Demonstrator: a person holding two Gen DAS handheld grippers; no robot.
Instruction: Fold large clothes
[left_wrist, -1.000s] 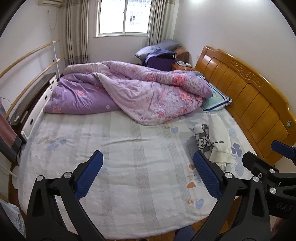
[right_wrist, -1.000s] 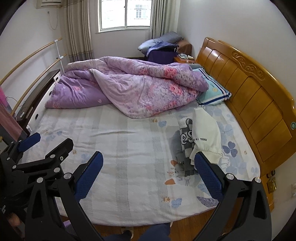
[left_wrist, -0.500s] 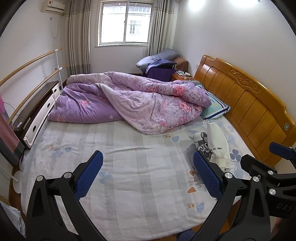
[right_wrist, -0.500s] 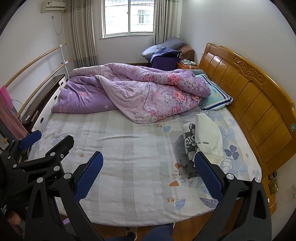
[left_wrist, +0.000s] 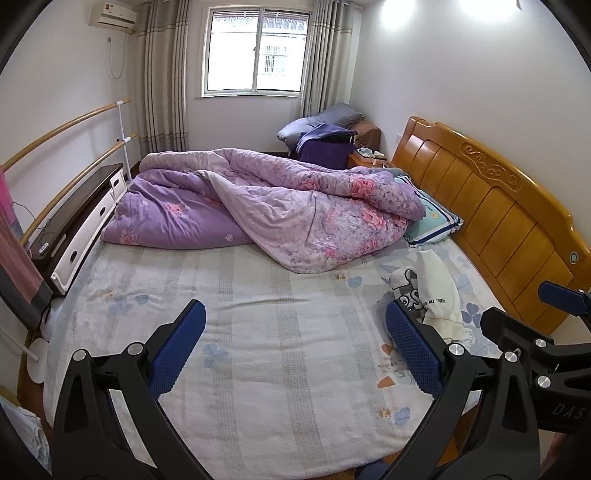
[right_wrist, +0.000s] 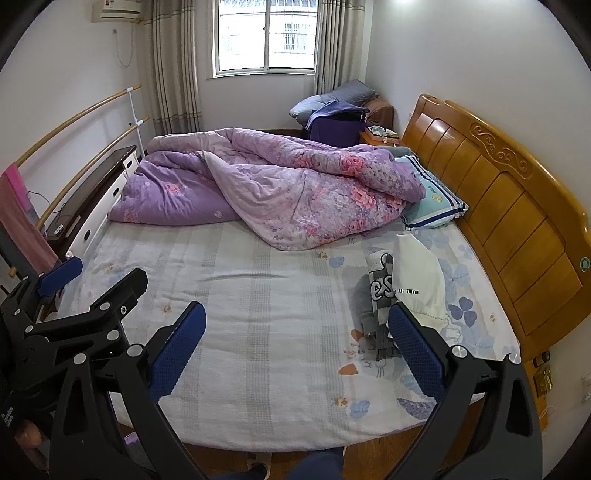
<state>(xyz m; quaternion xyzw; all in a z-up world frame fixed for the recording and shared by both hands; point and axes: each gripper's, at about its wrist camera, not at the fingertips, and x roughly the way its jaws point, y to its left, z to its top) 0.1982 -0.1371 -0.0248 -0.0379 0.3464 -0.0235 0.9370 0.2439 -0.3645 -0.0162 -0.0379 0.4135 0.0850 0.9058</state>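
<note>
Both grippers spread wide, holding nothing, above the foot edge of the bed with the pale floral sheet (left_wrist: 280, 332). Left gripper (left_wrist: 291, 350), right gripper (right_wrist: 293, 349). Folded white sweatshirt with black lettering (right_wrist: 417, 284) lies atop a grey printed garment (right_wrist: 376, 291) near the carved wooden headboard (right_wrist: 517, 229). Right view alone shows a pink towel (right_wrist: 22, 221) on the rail. Crumpled purple floral quilt (left_wrist: 295, 206) fills the far half.

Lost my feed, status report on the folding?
Left gripper and right gripper open, empty. Clothes untouched near headboard. Rumpled quilt lies beyond, not blocking.
</note>
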